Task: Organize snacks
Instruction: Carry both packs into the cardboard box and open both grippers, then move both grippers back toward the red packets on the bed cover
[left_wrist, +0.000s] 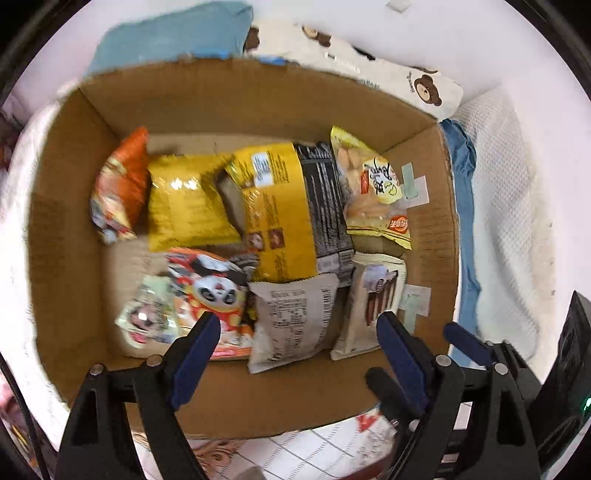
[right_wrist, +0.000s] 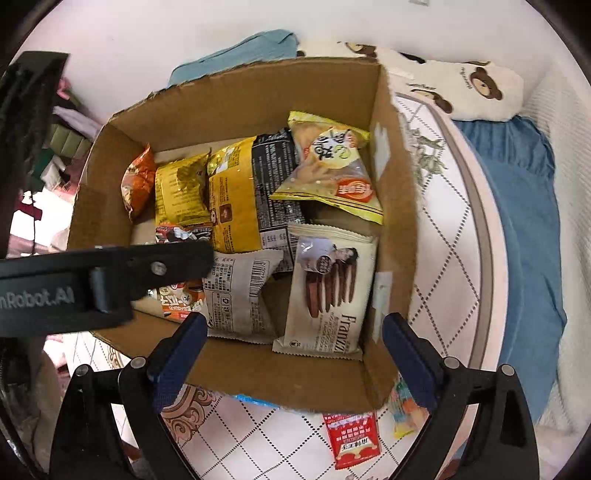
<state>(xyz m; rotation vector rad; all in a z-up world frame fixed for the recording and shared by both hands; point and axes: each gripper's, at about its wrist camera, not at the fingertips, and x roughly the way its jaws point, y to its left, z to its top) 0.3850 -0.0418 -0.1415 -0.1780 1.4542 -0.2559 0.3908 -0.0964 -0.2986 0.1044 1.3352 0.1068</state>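
An open cardboard box (left_wrist: 240, 92) (right_wrist: 258, 96) holds several snack packets lying flat. Among them are an orange packet (left_wrist: 118, 188), a large yellow and black bag (left_wrist: 288, 206), a pale yellow cracker bag (right_wrist: 332, 173), a panda packet (left_wrist: 210, 288), a grey-white packet (left_wrist: 291, 321) (right_wrist: 236, 291) and a cream biscuit pack (left_wrist: 376, 295) (right_wrist: 332, 288). My left gripper (left_wrist: 297, 332) hangs open over the grey-white packet, with nothing pressed between its pads. My right gripper (right_wrist: 293, 343) stands open above the box's near wall and the biscuit pack, gripping nothing. The left gripper (right_wrist: 199, 258) reaches in from the left.
The box rests on a quilted mattress (right_wrist: 443, 240). A red sachet (right_wrist: 352, 439) and a colourful packet (right_wrist: 406, 410) lie outside the near wall. A bear-print pillow (right_wrist: 461, 85) and a blue cloth (right_wrist: 517, 221) lie behind and to the right.
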